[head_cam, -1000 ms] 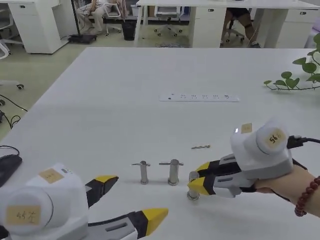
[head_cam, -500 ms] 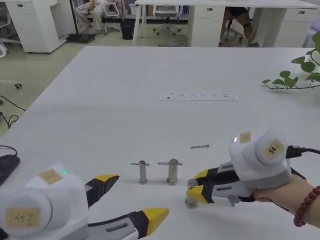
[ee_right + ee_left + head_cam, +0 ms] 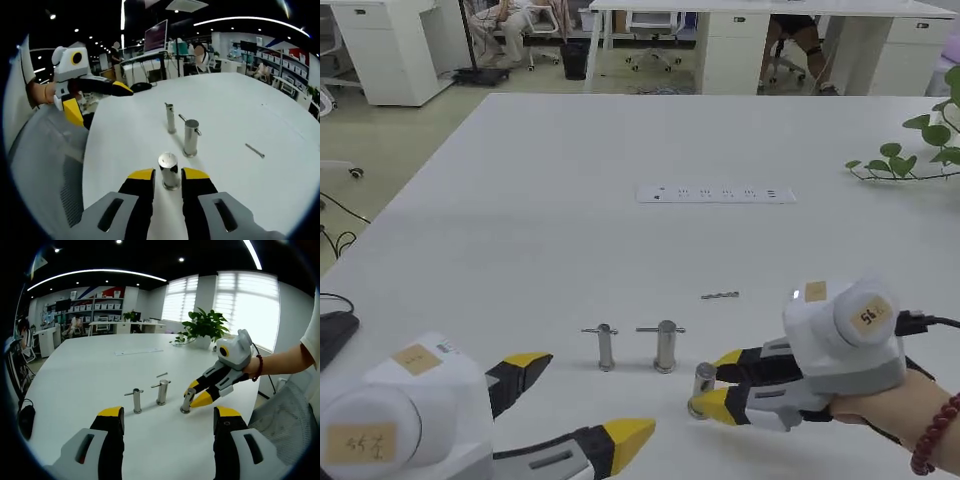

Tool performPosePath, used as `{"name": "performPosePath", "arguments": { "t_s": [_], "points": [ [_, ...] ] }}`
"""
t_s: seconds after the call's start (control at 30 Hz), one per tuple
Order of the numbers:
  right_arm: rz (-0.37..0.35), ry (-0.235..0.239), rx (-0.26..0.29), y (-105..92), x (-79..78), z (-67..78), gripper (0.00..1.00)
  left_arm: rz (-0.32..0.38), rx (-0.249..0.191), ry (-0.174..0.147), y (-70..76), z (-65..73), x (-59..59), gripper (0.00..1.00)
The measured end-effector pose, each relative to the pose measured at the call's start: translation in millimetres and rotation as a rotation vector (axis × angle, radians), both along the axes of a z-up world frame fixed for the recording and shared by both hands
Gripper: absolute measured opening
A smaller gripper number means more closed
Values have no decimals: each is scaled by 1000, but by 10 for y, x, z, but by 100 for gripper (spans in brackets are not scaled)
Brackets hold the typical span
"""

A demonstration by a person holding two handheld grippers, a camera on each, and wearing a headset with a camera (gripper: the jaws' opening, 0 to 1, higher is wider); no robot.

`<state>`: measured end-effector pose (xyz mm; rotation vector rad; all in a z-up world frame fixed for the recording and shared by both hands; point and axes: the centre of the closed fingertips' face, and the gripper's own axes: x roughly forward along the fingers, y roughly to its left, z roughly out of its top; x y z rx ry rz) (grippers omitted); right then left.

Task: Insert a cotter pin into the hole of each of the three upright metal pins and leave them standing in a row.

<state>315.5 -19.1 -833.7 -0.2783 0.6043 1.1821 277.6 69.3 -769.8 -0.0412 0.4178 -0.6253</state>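
Right claw [image 3: 713, 383] clamps the third pin [image 3: 702, 375] (no cotter across it), steadying it in the row beside two fitted pins [image 3: 665, 345]. Left claw [image 3: 582, 396] gapes wide, empty. A loose cotter pin [image 3: 720, 295] lies on the tabletop [image 3: 620, 150] beyond.

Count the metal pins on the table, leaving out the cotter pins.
3. The left pin and middle pin stand upright side by side; the right pin leans between the jaws of the right claw. None seems hidden.
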Motion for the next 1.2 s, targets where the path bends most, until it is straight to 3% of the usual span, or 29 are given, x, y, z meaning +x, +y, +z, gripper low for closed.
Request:
{"name": "performPosePath", "arguments": {
  "t_s": [0.07,0.37,0.5,0.67,0.87,1.2],
  "points": [
    [-14,19,25,-2,6,30,23,5,-4,-4,9,10,7,72],
    [-21,9,55,-9,40,214,29,7,-5,-3,9,9,19,73],
    [-24,50,80,23,35,307,35,9,-8,-9,8,20,24,73],
    [-15,54,81,17,91,426,39,11,-10,-10,18,24,30,73],
    [-27,53,68,-55,277,524,40,7,-6,-13,19,27,34,73],
    [-58,27,-8,-224,650,465,37,10,12,-17,44,18,46,73]
  ]
}}
